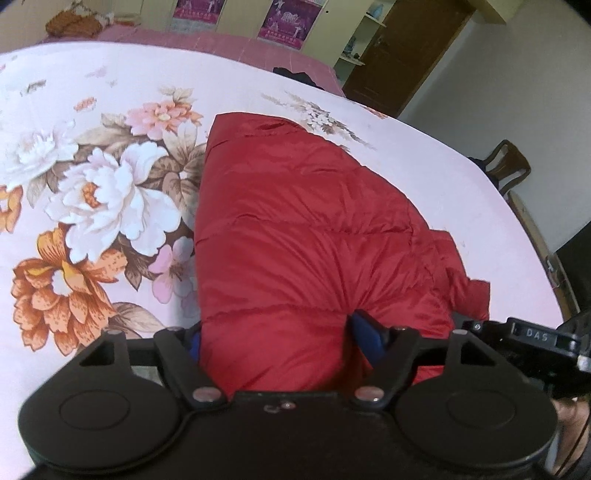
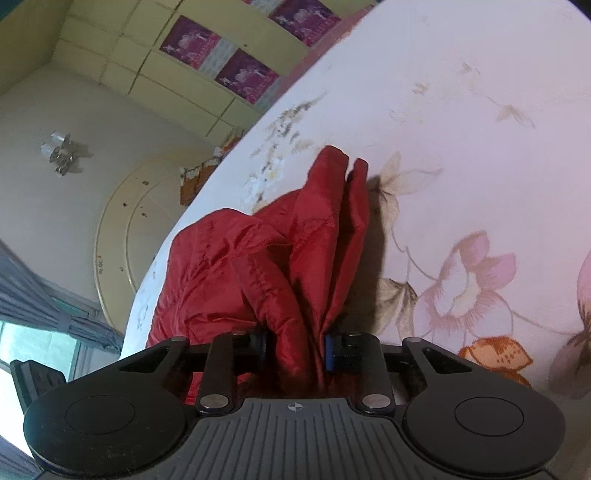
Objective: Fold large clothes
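A red quilted down jacket (image 1: 306, 221) lies folded lengthwise on a bed with a pale floral sheet (image 1: 92, 184). My left gripper (image 1: 280, 339) sits at its near end, with a thick puffy fold filling the space between the blue pads. The right pad (image 1: 369, 336) dents the fabric; the left pad is mostly hidden by it. In the right wrist view the jacket (image 2: 295, 240) is bunched into ridges over the sheet (image 2: 461, 147). My right gripper (image 2: 295, 347) is shut on a narrow gathered pleat of it, a blue pad (image 2: 330, 350) against each side.
The bed's edge curves close on the right, with a wooden chair (image 1: 508, 166) and a brown door (image 1: 402, 48) beyond it. A dark garment (image 1: 299, 77) and an orange cloth (image 1: 74, 24) lie at the far side. A window (image 2: 37, 343) shows low left.
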`<state>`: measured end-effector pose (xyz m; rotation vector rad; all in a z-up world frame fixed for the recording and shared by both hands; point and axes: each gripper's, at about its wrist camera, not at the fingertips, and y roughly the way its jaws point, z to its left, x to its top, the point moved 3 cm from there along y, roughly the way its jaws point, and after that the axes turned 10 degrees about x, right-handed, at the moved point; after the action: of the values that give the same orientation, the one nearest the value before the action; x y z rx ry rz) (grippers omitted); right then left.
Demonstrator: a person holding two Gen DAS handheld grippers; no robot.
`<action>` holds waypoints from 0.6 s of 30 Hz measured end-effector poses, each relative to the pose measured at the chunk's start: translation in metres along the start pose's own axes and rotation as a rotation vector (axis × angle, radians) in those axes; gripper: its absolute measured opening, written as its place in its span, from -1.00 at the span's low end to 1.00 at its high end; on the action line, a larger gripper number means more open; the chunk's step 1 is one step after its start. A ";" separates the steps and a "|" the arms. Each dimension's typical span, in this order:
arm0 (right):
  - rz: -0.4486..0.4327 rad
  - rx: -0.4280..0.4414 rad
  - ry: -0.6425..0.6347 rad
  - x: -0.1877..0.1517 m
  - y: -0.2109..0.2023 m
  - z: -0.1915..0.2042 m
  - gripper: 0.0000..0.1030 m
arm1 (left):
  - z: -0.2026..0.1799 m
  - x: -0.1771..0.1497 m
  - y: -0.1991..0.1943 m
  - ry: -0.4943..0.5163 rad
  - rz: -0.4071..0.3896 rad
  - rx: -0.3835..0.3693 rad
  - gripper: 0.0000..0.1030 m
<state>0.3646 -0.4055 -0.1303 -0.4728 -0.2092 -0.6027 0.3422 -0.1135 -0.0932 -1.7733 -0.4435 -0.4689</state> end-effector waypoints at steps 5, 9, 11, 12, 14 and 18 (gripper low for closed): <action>-0.006 0.011 -0.011 0.001 -0.004 0.006 -0.50 | -0.004 0.000 -0.005 0.025 -0.012 0.015 0.40; -0.007 -0.008 -0.031 0.000 -0.005 0.012 -0.50 | -0.007 0.002 -0.006 0.045 -0.017 0.013 0.38; -0.006 -0.020 -0.036 -0.001 -0.005 0.013 -0.50 | -0.006 0.002 -0.005 0.050 -0.018 0.005 0.38; -0.007 -0.027 -0.035 -0.001 -0.006 0.014 -0.50 | -0.006 0.002 -0.005 0.053 -0.017 -0.002 0.38; -0.015 -0.038 -0.040 -0.001 -0.005 0.016 -0.50 | -0.004 0.002 -0.003 0.057 -0.016 -0.018 0.39; -0.053 -0.061 -0.059 -0.006 -0.009 0.038 -0.51 | 0.004 0.005 -0.002 0.069 -0.013 -0.066 0.35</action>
<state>0.3526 -0.3906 -0.0961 -0.5455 -0.2612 -0.6487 0.3456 -0.1087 -0.0899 -1.8131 -0.3956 -0.5575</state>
